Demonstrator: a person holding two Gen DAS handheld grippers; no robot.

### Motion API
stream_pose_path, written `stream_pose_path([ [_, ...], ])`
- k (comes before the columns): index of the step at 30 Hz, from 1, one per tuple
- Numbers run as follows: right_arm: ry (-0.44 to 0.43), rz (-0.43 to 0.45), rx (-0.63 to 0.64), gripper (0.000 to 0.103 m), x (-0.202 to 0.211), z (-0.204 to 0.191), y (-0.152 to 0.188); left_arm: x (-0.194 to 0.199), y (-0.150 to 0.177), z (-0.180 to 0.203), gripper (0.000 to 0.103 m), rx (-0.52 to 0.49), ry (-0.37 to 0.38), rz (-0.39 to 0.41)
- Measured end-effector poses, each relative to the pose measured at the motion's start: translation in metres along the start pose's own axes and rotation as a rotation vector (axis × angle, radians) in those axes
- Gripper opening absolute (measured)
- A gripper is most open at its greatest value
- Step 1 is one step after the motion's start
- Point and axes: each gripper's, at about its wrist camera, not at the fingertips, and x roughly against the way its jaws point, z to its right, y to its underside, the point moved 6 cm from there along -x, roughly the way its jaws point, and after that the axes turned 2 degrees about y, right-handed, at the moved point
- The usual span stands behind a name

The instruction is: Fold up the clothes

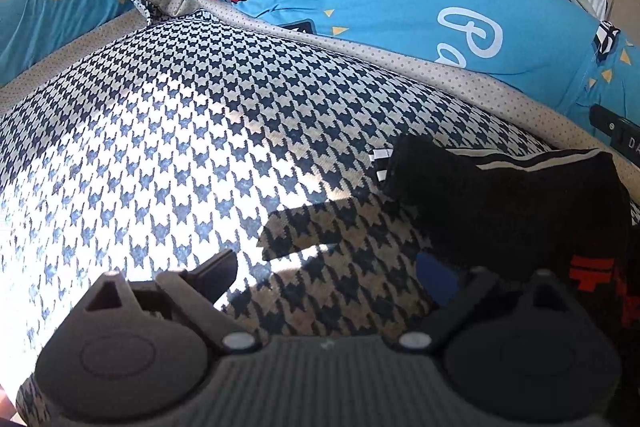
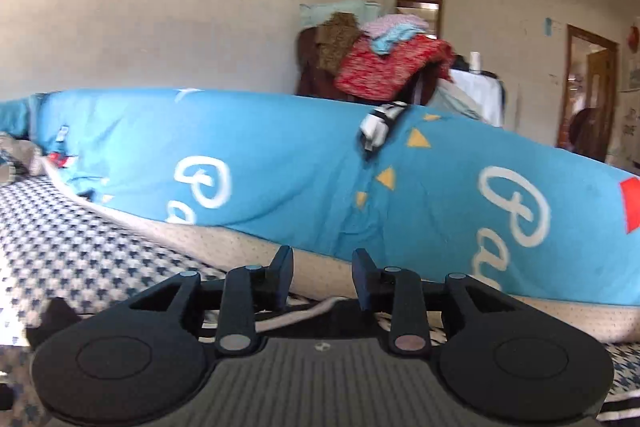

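A black garment [image 1: 500, 203] with white stripes along its edge and a red mark lies bunched on the houndstooth bed cover [image 1: 168, 131], at the right of the left wrist view. My left gripper [image 1: 332, 275] hovers over the cover with its jaws wide apart and nothing between them. Its right finger, with a blue pad, sits right at the garment's near edge. In the right wrist view the same black garment [image 2: 344, 315] lies just below my right gripper [image 2: 322, 267]. Its jaws stand a little apart over the garment's white trim, with nothing between them.
A rolled blue printed quilt [image 2: 280, 163] runs along the far side of the bed with a dotted beige lining [image 1: 460, 75] under it. Behind it a chair holds a pile of clothes [image 2: 384, 63]. Doorways [image 2: 588, 95] show at the right.
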Motion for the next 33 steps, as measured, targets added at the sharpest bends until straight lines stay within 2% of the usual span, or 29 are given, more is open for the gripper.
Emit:
stream_pose_path([
  [2, -0.122, 0.008, 0.012, 0.031, 0.009, -0.016, -0.006, 0.002, -0.003, -0.003, 0.099, 0.008, -0.013, 0.008],
  [5, -0.265, -0.037, 0.071, 0.028, 0.016, -0.047, 0.002, 0.007, -0.008, -0.011, 0.1, 0.025, -0.032, 0.026],
  [8, -0.335, -0.084, 0.17, 0.021, 0.022, -0.076, 0.021, 0.014, -0.015, -0.021, 0.102, 0.056, -0.053, 0.045],
  [12, -0.388, -0.145, 0.198, 0.018, 0.026, -0.097, 0.042, 0.021, -0.022, -0.032, 0.103, 0.086, -0.046, 0.058],
  [17, -0.38, -0.142, 0.23, 0.021, 0.037, -0.113, 0.053, 0.028, -0.029, -0.041, 0.103, 0.124, -0.031, 0.067],
  [23, -0.392, -0.159, 0.181, 0.026, 0.042, -0.125, 0.056, 0.033, -0.032, -0.046, 0.103, 0.155, -0.018, 0.076],
  [26, -0.317, -0.136, 0.272, 0.026, 0.037, -0.132, 0.061, 0.033, -0.031, -0.043, 0.103, 0.145, -0.02, 0.078],
  [28, -0.32, -0.166, 0.302, 0.026, 0.032, -0.136, 0.068, 0.034, -0.032, -0.042, 0.103, 0.144, -0.018, 0.084],
  [30, -0.315, -0.178, 0.323, 0.021, 0.03, -0.138, 0.073, 0.036, -0.033, -0.042, 0.103, 0.145, -0.017, 0.094],
  [31, -0.303, -0.173, 0.321, 0.011, 0.031, -0.137, 0.073, 0.037, -0.034, -0.042, 0.103, 0.145, -0.017, 0.098],
  [32, -0.29, -0.169, 0.319, 0.007, 0.031, -0.137, 0.073, 0.038, -0.036, -0.043, 0.103, 0.147, -0.017, 0.105],
  [33, -0.278, -0.164, 0.318, 0.006, 0.032, -0.136, 0.073, 0.039, -0.037, -0.044, 0.103, 0.15, -0.019, 0.109],
])
